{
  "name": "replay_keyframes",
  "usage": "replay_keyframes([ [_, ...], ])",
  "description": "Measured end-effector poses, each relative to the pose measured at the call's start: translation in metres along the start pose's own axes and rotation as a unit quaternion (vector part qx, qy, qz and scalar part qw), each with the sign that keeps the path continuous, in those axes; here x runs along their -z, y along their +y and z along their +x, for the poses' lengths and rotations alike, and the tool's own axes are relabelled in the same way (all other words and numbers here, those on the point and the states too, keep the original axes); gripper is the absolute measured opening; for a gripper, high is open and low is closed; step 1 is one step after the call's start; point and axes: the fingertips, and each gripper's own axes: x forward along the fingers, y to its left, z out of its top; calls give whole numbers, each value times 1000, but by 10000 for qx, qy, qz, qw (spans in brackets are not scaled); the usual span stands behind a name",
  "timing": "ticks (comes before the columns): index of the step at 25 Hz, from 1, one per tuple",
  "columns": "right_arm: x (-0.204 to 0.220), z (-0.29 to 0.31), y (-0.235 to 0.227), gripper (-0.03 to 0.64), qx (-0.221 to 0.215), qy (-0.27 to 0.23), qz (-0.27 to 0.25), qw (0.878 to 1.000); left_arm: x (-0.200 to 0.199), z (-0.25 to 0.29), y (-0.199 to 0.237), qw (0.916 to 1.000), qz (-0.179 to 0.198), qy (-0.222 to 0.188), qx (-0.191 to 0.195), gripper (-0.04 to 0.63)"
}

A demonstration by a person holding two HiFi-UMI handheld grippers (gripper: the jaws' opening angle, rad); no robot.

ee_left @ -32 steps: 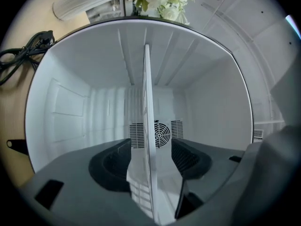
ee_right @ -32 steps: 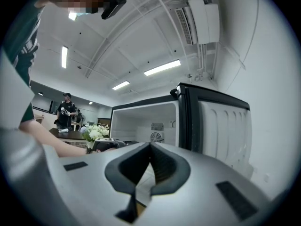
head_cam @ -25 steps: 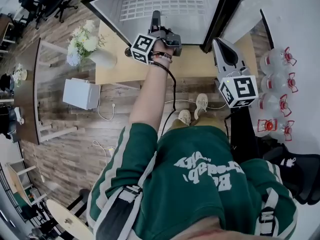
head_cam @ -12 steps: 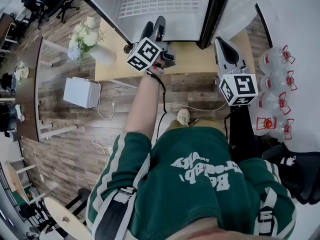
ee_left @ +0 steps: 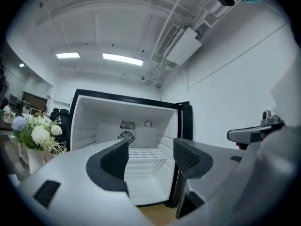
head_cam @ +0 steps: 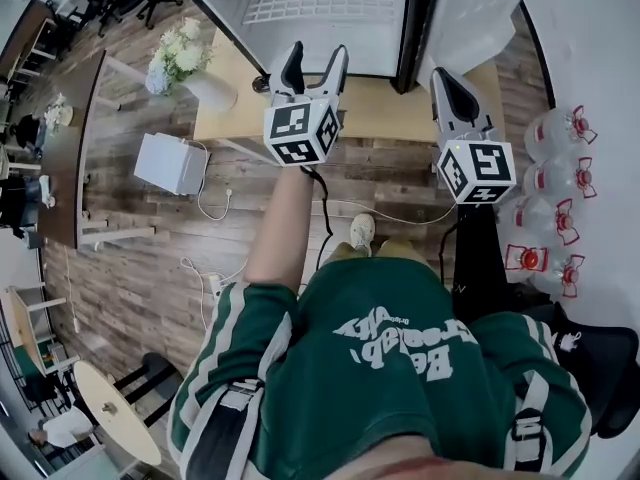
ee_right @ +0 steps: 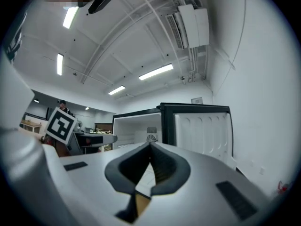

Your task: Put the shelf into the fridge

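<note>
Left gripper [head_cam: 312,63] withdrew from fridge [head_cam: 240,18], rolled upright. Jaws just opened wider, nothing between. Right gripper [head_cam: 447,86] clenched, empty. Shelf [ee_left: 143,153] lay level inside fridge. Placement judged complete; door still open.

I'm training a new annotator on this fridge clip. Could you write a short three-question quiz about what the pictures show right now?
1. True or false: the wire shelf already lies inside the open fridge.
2. Which gripper's fingers stand apart? A) left B) right C) both
3. Fill in: in the head view, the white vase left of the fridge holds ___.
Key:
1. True.
2. A. The left gripper is open. Its fingers have just been opening, with nothing between them. The right gripper is shut and empty.
3. Flowers.
</note>
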Motion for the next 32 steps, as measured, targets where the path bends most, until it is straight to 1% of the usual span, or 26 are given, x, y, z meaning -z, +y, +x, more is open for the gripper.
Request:
replay_keyframes([
  [4, 3, -15, 3, 3, -149, 30, -255, 9996, -8, -31, -28, 9979, 646, 84, -15, 285],
  [6, 1, -22, 6, 3, -261, 5, -270, 9993, -11, -48, -43, 9966, 824, 99, -22, 285],
  [8, -2, -30, 9, 5, -357, -25, -290, 9989, -13, -64, -54, 9957, 917, 94, -37, 285],
  [13, 0, -55, 14, 3, -506, -92, -320, 9982, -16, -100, -78, 9948, 1015, 13, -110, 268],
  [16, 2, -69, 21, 3, -635, -102, -312, 9974, -22, -122, -87, 9942, 1037, -111, -254, 223],
  [18, 3, -77, 25, 5, -719, -110, -318, 9968, -27, -135, -89, 9931, 1077, -228, -399, 153],
  [19, 3, -80, 27, 3, -754, -116, -316, 9966, -29, -141, -90, 9924, 1106, -260, -468, 131],
  [23, 0, -89, 32, 3, -851, -163, -285, 9958, -34, -156, -90, 9889, 1228, -297, -788, 2],
  [26, -5, -93, 34, 3, -909, -230, -256, 9953, -38, -160, -94, 9865, 1342, -338, -880, 0],
  [32, -13, -92, 33, 3, -919, -323, -226, 9950, -45, -160, -97, 9863, 1362, -385, -849, 0],
])
